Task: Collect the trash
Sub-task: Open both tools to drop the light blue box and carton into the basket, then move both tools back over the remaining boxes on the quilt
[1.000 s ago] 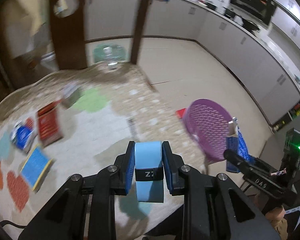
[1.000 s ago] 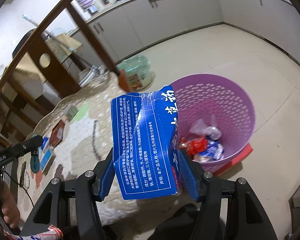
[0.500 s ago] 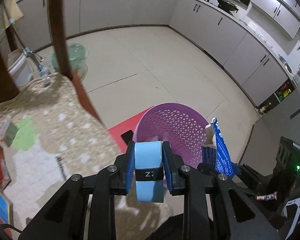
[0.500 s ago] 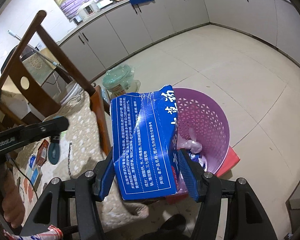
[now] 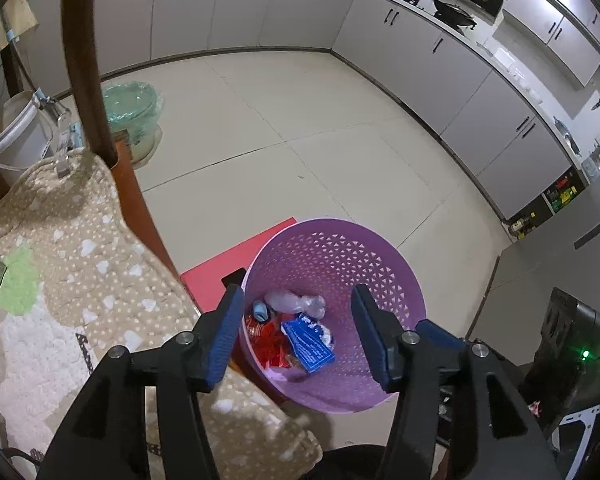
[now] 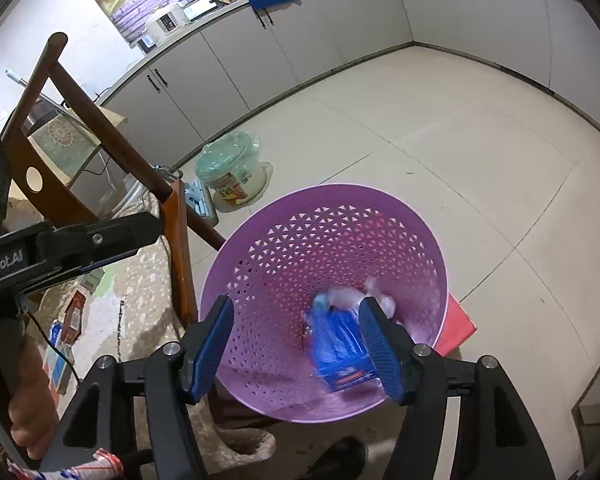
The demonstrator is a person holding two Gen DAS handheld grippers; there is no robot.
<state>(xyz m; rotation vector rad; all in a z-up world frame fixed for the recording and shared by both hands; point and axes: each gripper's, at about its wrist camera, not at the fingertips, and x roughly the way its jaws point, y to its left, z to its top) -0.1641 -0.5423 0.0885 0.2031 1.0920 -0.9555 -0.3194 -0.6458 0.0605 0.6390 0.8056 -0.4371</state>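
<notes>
L tongs (image 5: 298, 330): jaws opening, nothing between, over purple basket (image 5: 380, 240).
R tongs (image 6: 296, 344): opening too, empty; blue box (image 6: 342, 350) dropped, blurred, in basket.
Next trash: wrappers on bench (image 5: 60, 280), approx 9 o'clock of L tongs, long axes unclear.
Nearer: L hand, I judge.

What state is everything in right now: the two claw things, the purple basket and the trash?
Left gripper: jaws opening, nothing between them.
Right gripper: jaws opening, empty.
Purple basket: upright on the floor, partly filled.
Blue box: inside the basket, blurred.
Light-blue roll: lying in the basket.
</notes>
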